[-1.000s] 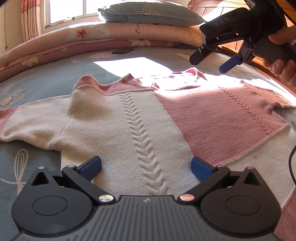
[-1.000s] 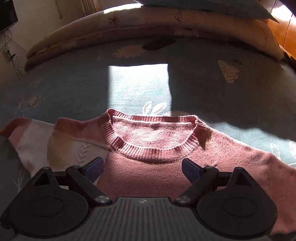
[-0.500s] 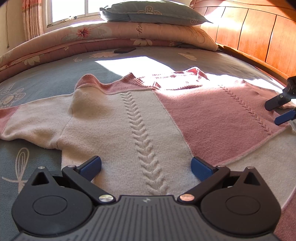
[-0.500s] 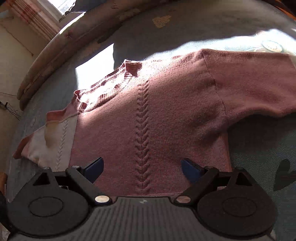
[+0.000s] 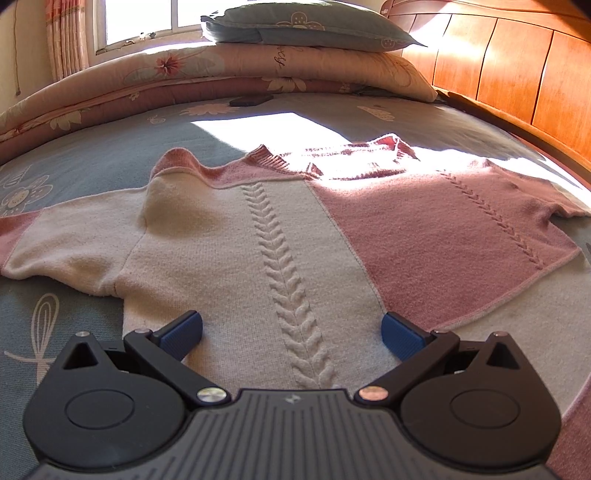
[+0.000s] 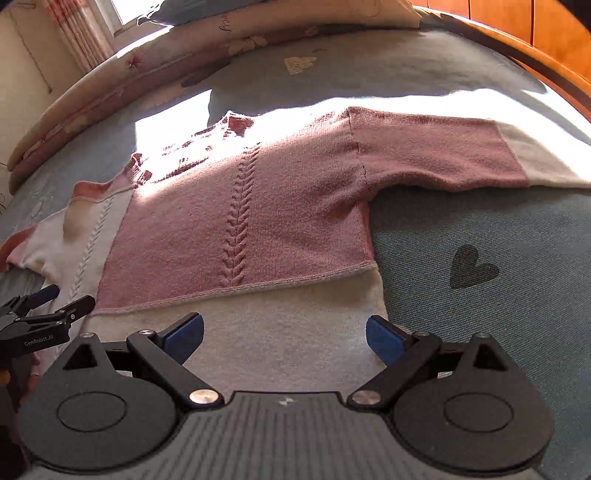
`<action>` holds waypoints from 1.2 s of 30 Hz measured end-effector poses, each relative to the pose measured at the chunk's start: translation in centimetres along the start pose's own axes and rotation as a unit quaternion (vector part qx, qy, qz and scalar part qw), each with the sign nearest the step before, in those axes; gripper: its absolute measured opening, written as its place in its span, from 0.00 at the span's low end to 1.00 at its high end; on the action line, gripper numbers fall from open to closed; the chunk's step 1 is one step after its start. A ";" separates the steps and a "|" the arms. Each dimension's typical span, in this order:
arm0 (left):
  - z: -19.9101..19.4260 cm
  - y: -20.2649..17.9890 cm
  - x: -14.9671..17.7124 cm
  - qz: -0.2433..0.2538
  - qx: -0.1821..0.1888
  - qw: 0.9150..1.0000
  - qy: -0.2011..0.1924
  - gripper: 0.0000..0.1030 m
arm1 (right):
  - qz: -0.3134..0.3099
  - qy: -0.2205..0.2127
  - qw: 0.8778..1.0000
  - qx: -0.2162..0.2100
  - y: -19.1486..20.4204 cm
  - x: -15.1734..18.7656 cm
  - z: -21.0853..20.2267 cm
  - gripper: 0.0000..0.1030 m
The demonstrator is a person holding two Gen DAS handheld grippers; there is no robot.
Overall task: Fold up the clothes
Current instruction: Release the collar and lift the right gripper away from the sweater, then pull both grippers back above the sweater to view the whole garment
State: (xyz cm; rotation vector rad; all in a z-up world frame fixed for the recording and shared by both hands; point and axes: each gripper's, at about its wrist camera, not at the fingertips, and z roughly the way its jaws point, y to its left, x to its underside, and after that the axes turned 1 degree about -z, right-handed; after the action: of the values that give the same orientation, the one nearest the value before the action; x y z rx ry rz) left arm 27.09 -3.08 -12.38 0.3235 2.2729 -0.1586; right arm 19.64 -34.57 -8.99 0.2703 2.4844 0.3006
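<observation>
Sweater in pink and cream lies spread flat, front up, on the bed, its collar toward the folded quilt and pillow at the far side. One sleeve stretches out sideways toward the wooden headboard; the other sleeve lies out the opposite way. A patch of sunlight falls across the collar and the blue sheet beyond it. The left hand-held gripper hovers low over the cream half near the hem, fingers spread wide with nothing between them. The right hand-held gripper sits over the cream band at the hem, also spread wide and empty. In the right wrist view the left hand-held gripper shows at the left edge, beside the hem.
</observation>
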 end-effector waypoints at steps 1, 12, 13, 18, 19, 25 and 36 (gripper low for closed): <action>0.0 0.0 0.0 0.000 0.000 1.000 0.000 1.00 | -0.003 -0.002 1.000 -0.008 0.2 0.3 -0.3 0.94; 0.0 0.0 0.1 -0.001 -0.003 1.000 -0.002 1.00 | 0.082 -0.006 0.996 -0.026 -1.1 4.4 -2.9 0.96; 0.0 0.0 0.1 -0.001 -0.003 1.000 -0.003 1.00 | 0.074 -0.002 0.997 -0.032 -0.5 4.9 -3.0 0.96; -0.2 -0.1 0.3 0.001 -0.007 1.000 -0.006 1.00 | 0.035 -0.015 0.999 -0.011 0.8 7.9 -2.4 1.00; -0.2 -0.2 0.3 0.002 -0.008 1.000 -0.006 1.00 | 0.025 -0.018 1.000 -0.005 1.1 8.4 -2.4 1.00; -0.7 -0.2 0.5 0.005 -0.011 1.000 -0.007 1.00 | -0.033 -0.037 0.998 0.044 2.8 10.2 -2.3 1.00; -5.7 -0.6 3.9 -0.027 -0.047 0.998 0.016 1.00 | -0.095 -0.067 0.991 0.062 3.4 11.8 -2.0 1.00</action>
State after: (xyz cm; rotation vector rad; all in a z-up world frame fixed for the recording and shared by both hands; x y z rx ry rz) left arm 20.31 -1.74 -11.55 0.2166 2.3142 -0.0746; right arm 9.48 -28.55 -13.00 0.0998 2.3758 0.0483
